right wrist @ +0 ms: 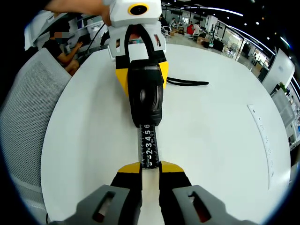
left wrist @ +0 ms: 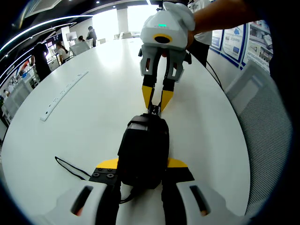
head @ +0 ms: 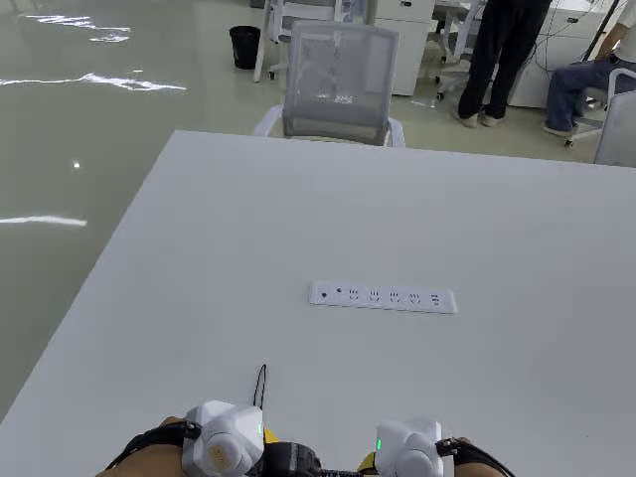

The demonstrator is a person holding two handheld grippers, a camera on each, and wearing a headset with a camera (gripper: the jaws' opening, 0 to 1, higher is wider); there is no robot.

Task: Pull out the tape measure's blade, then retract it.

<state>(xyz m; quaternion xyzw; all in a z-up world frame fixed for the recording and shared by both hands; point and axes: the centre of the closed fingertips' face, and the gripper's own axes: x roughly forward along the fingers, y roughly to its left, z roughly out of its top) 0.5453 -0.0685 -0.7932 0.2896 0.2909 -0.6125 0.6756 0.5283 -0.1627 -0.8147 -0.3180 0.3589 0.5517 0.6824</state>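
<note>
My left gripper (left wrist: 143, 164) is shut on the black tape measure (left wrist: 143, 147), clamping the case between its yellow-tipped jaws. A short length of blade (right wrist: 148, 145) with printed numbers runs out of the case (right wrist: 146, 96). My right gripper (right wrist: 150, 167) is shut on the end of that blade. In the left gripper view the right gripper (left wrist: 157, 105) faces me, pinching the blade end. The tape's black wrist strap (left wrist: 70, 166) trails on the white table (head: 397, 219). In the head view both grippers (head: 224, 447) (head: 407, 452) sit at the near table edge, close together.
A white power strip (head: 383, 297) lies mid-table beyond the grippers. A grey mesh chair (head: 333, 84) stands at the far edge. People (head: 497, 50) stand and sit at the back right. A black bin (head: 244, 45) is on the floor.
</note>
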